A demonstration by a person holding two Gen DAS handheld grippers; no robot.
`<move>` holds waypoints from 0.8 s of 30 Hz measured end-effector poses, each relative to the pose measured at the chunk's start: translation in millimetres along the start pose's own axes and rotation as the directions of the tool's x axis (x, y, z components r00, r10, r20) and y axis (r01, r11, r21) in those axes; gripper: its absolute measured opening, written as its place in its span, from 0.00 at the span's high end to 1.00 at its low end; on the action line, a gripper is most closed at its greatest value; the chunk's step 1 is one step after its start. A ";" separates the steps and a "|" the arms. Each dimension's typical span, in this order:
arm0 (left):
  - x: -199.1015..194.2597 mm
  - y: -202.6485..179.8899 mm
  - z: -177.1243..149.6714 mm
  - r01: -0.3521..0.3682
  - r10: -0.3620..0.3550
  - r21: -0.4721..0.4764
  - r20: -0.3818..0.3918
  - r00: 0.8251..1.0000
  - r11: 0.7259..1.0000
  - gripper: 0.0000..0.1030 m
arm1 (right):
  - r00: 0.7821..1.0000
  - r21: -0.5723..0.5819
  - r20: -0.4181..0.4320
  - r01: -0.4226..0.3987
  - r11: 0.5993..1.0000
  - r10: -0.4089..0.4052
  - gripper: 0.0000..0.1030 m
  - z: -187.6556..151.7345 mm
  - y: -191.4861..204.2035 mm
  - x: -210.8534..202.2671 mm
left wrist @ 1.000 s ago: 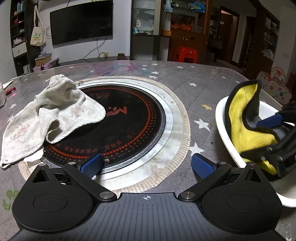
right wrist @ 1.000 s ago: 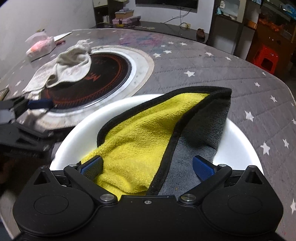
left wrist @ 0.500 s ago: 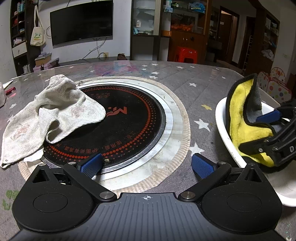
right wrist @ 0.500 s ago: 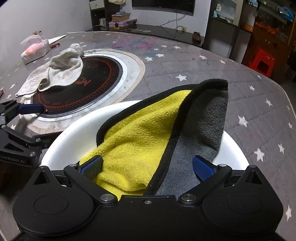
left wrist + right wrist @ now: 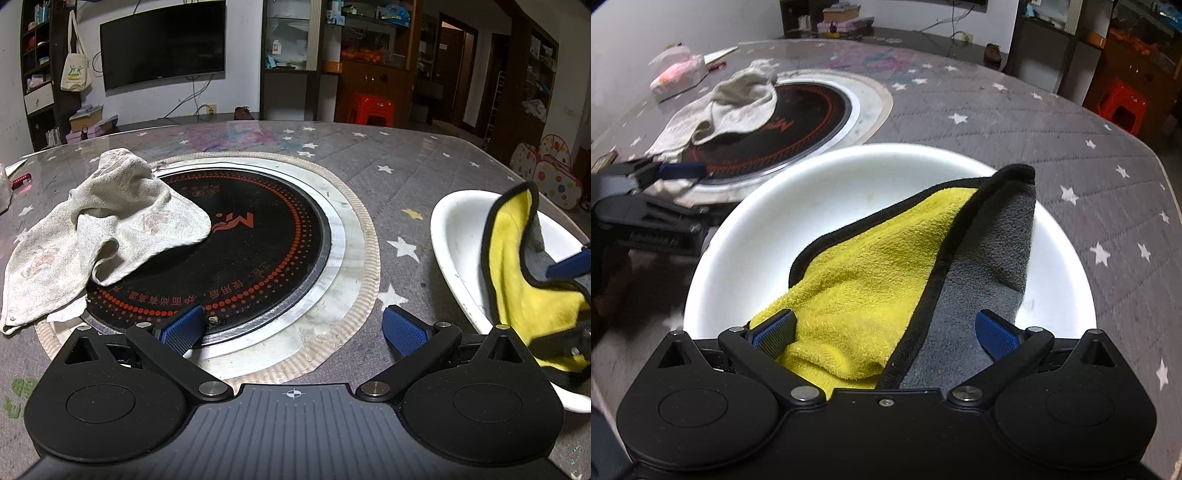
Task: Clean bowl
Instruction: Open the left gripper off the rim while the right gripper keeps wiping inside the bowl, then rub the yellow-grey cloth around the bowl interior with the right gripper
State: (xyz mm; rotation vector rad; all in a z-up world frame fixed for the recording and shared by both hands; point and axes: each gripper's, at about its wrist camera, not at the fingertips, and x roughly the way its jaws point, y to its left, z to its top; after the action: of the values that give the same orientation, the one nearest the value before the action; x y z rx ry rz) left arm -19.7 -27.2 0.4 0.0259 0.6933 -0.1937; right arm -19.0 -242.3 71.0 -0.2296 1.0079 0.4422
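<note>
- The right gripper (image 5: 884,330) is holding a yellow and grey cloth (image 5: 886,280) bunched between its spread fingers, inside the white bowl (image 5: 798,206) sitting near the table's (image 5: 1015,122) right edge.
- The left gripper (image 5: 293,328) is hovering open and empty over the cooktop (image 5: 258,266).

I am in a home living room: a TV (image 5: 162,44) hangs upper left, cabinets (image 5: 373,62) top centre, a play tent (image 5: 546,173) far right, my worktop (image 5: 424,162) star-patterned around a hotpot cooker (image 5: 258,251).
</note>
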 end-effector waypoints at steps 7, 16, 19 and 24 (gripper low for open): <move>-0.1 0.1 0.1 -0.001 0.001 0.001 0.000 1.000 1.000 0.00 | 1.000 -0.005 -0.015 -0.008 1.000 0.007 0.00 3.1 7.0 1.8; -0.2 -0.2 0.2 -0.001 0.001 0.001 0.000 1.000 1.000 0.00 | 0.999 0.015 0.043 0.004 1.000 -0.005 0.00 21.1 8.1 17.1; -0.1 -0.6 0.2 -0.001 0.001 0.001 0.000 1.000 1.000 0.00 | 0.998 0.035 0.060 0.011 0.999 -0.013 0.00 30.1 3.8 23.9; 0.1 -0.5 0.2 -0.001 0.001 0.001 0.000 1.000 1.000 0.00 | 0.996 0.039 0.084 0.016 0.999 -0.019 0.00 38.7 -5.4 30.5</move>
State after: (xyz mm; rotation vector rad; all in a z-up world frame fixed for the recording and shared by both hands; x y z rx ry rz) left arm -19.6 -27.8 0.6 0.0275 0.6932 -0.1933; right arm 26.8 -224.5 65.0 -0.1838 0.9303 0.4135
